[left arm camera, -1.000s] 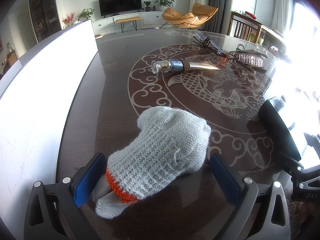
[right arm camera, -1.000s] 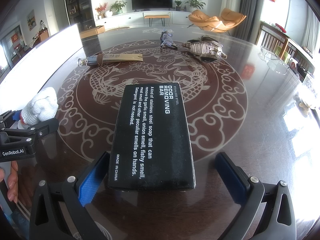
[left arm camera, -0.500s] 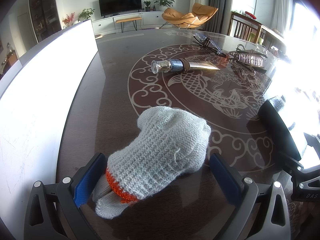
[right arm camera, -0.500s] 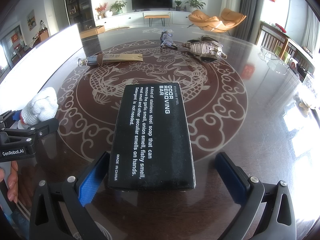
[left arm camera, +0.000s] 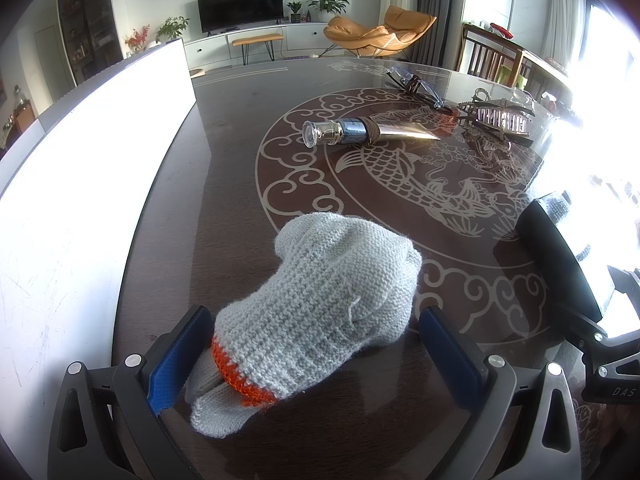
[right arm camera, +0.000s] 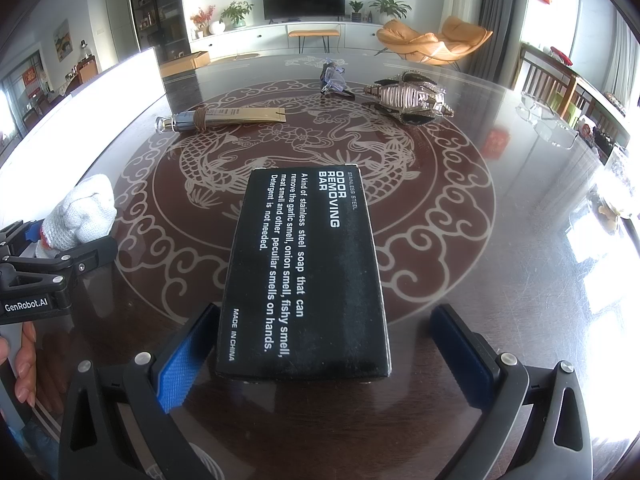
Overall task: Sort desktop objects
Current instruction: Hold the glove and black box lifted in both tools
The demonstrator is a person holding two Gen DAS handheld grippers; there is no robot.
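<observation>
Evidently both grasps are at the point just ahead of the squeeze. The left tool (left arm camera: pixel 312 344) is spread wide around a grey knitted glove (left arm camera: pixel 324 304) lying on the dark tabletop (left arm camera: pixel 224 184); its left pad touches or nearly touches the orange cuff, while the right pad stands just beside the wool, apart from it. The right tool (right arm camera: pixel 320 348) is likewise spread, straddling the near end of a black soap box (right arm camera: pixel 306 276) (the one lettered "odor removing bar"), with clear gaps on both sides.

To do this step well, I would centre each tool before closing. The glove is soft and will bunch, so the pads should bite across the thick body above the cuff, not the loose finger end that pokes out nearest the camera. The box is rigid and smooth; pinching only its near end may let the far end droop, so sliding further along its length first seems wise, with the pads kept square to its sides.

Farther off lie a tube (right arm camera: pixel 220 118), folded glasses (right arm camera: pixel 334 78) and a jewelled hair clip (right arm camera: pixel 408 96), well apart from both grasps.
</observation>
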